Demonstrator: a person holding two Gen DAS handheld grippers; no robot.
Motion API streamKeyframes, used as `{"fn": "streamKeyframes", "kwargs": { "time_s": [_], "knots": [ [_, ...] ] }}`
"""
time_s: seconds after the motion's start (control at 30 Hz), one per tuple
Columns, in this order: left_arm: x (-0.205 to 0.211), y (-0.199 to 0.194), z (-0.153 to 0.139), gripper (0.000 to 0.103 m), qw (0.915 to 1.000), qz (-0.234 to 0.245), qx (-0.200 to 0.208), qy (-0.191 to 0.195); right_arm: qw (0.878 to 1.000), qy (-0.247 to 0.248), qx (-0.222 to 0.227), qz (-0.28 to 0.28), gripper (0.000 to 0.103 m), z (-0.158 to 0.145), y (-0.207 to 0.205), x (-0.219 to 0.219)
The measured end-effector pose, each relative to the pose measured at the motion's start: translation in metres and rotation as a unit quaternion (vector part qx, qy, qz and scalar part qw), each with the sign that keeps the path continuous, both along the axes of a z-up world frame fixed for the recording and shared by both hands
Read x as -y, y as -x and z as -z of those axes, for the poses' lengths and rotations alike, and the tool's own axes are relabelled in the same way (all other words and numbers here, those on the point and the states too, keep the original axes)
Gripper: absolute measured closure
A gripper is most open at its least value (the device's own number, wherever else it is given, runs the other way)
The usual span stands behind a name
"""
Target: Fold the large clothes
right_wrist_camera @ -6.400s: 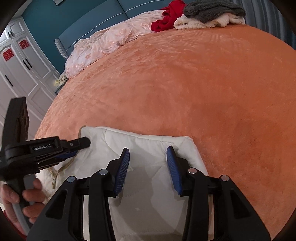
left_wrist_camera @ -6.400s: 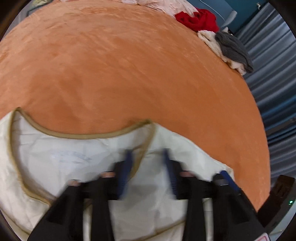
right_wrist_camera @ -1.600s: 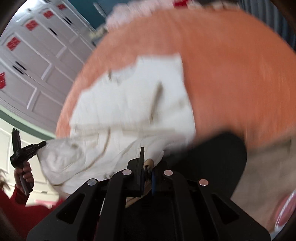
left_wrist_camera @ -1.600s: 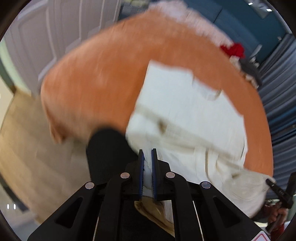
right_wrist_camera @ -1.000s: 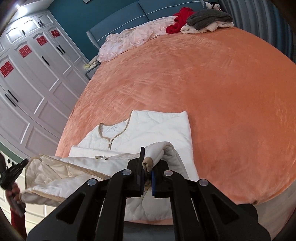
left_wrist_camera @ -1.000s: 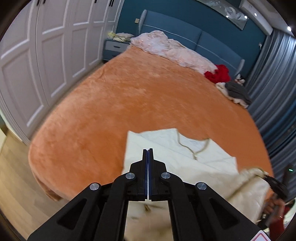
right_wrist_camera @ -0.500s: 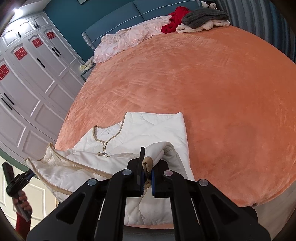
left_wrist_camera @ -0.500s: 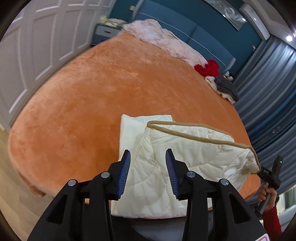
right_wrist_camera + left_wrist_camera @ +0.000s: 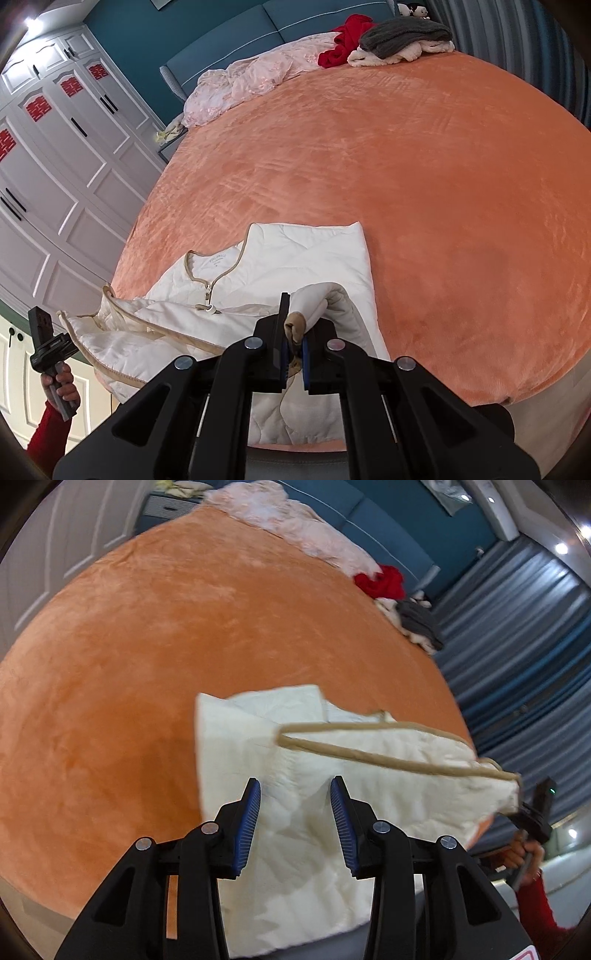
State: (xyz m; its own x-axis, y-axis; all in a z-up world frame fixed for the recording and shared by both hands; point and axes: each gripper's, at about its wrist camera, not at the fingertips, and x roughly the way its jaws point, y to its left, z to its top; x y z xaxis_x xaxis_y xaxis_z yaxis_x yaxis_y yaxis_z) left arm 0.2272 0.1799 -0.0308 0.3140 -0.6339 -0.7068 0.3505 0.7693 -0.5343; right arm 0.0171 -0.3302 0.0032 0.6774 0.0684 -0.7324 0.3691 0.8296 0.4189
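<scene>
Lying near the bed's (image 9: 443, 166) foot edge, the cream quilted jacket (image 9: 295, 254) had its collar and zip turned toward the headboard (image 9: 258, 29) and its long axis running from foot to head, with the hem end lifted and doubled back over the body.

The right gripper (image 9: 293, 354) had its jaws nearly together, pinching the tan-trimmed hem corner, which bulged out above the blue pads (image 9: 283, 356). The left gripper (image 9: 294, 825) stood partly open, its pads (image 9: 246, 827) clear of the cloth, which lay below and between them; nothing was in its hold. Its jaws had parted within the last second, having been shut a second before.

Compared with half a second earlier, the raised tan-edged flap (image 9: 388, 760) hung lower on the left side and sloped up toward the right gripper, seen at that view's right edge (image 9: 532, 819) in a red-sleeved hand (image 9: 526, 851). The right gripper kept its grip unchanged.

At the head edge lay a pink garment (image 9: 251, 77), a red one (image 9: 343, 40) and a grey one (image 9: 402, 35). White wardrobe doors (image 9: 55, 155) flanked the bed's left side.
</scene>
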Motion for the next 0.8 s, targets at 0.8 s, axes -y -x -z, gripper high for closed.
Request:
{"fn": "streamKeyframes", "kwargs": {
  "time_s": [0.8],
  "knots": [
    [0.013,-0.016,-0.034,0.099,0.9965,0.003,0.083,0.009,1.000,0.010,-0.003,0.021,0.099,0.005,-0.041,0.006]
  ]
}}
